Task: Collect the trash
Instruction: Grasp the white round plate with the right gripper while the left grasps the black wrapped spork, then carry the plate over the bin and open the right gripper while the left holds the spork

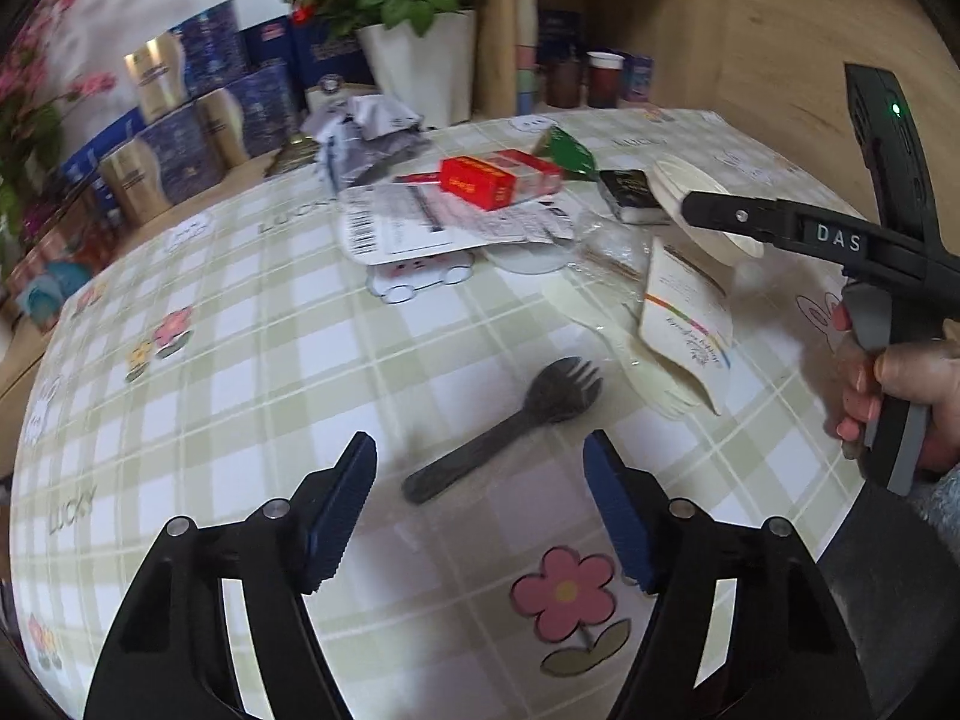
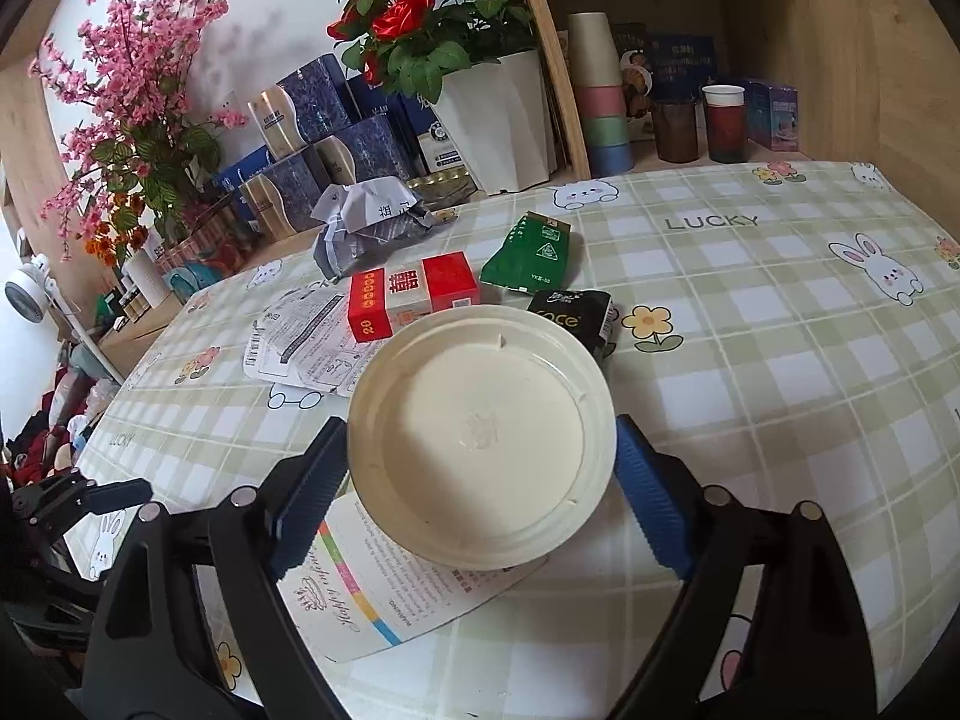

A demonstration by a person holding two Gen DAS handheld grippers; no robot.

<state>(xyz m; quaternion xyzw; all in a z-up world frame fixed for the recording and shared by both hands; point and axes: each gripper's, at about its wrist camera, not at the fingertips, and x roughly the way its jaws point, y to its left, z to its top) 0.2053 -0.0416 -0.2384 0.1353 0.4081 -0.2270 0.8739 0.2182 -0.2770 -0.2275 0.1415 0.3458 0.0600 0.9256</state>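
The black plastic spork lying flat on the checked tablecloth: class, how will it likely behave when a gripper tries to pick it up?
The black spork looks thin and light, so it should lift easily. It lies flat on the smooth tablecloth, so it may slide or swivel when the left gripper nudges it. Being hard plastic, it probably stays stiff.

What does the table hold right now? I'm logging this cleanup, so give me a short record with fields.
surface: green-checked cartoon tablecloth
right tongs: closed on round cream plastic lid, lifted
left tongs: open above black plastic spork
still lying: red cardboard box, green foil packet, black tissue pack, white plastic spork, printed paper sleeve, crumpled paper
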